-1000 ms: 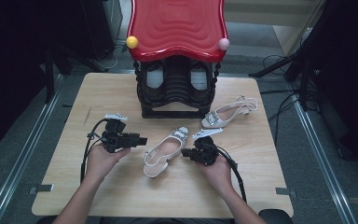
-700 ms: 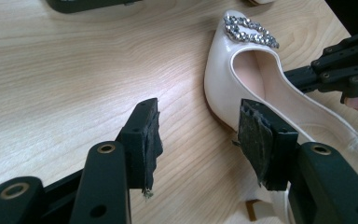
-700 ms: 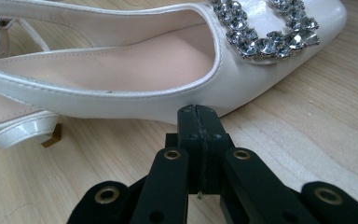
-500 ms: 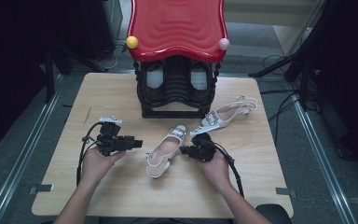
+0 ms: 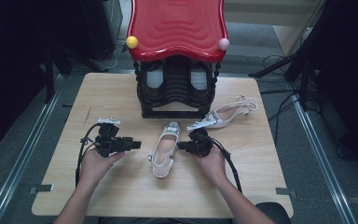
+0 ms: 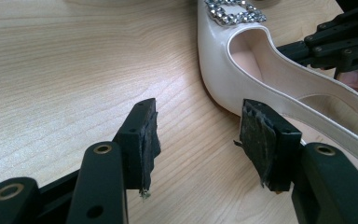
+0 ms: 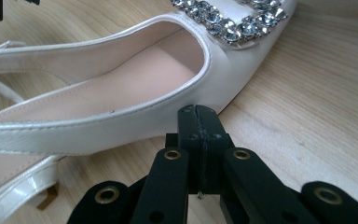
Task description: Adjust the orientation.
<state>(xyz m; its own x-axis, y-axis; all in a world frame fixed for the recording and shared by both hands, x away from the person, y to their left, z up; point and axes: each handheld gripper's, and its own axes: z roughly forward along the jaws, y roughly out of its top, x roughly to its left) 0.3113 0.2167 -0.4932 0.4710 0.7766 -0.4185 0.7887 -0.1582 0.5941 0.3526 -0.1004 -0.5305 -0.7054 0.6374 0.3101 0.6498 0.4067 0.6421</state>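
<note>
Seen from the high view: a light wooden surface (image 5: pixel 121 98) carrying a black ribbed stand (image 5: pixel 177 91) under a wavy red top (image 5: pixel 177 23), a yellow ball (image 5: pixel 132 42) and a pink ball (image 5: pixel 223 44) at its front corners. Just in front of the stand, a white slingback shoe (image 5: pixel 164 149) lying toe toward the stand, jewelled buckle (image 5: pixel 171 129) at the toe. Off to the right, near the stand's right foot, a second white shoe (image 5: pixel 223 116) lying on its side, well apart from both hands.

Left tongs (image 5: pixel 131 144) held in the left hand (image 5: pixel 93 161), pointing at the near shoe from its left, a gap of bare wood between. Right tongs (image 5: pixel 182 146) in the right hand (image 5: pixel 209 161), tips against the shoe's right flank.

From the left gripper view: left tongs (image 6: pixel 198 135) spread wide with nothing between the worn pads (image 6: pixel 151 140), shoe (image 6: pixel 261 79) just beyond the right-hand pad, the other gripper dark at the upper right.

From the right gripper view: right tongs (image 7: pixel 198 116) pressed together, grasping nothing, tips touching the shoe's outer wall (image 7: pixel 121 126) below the rim; pink insole and buckle (image 7: pixel 228 18) close ahead.
</note>
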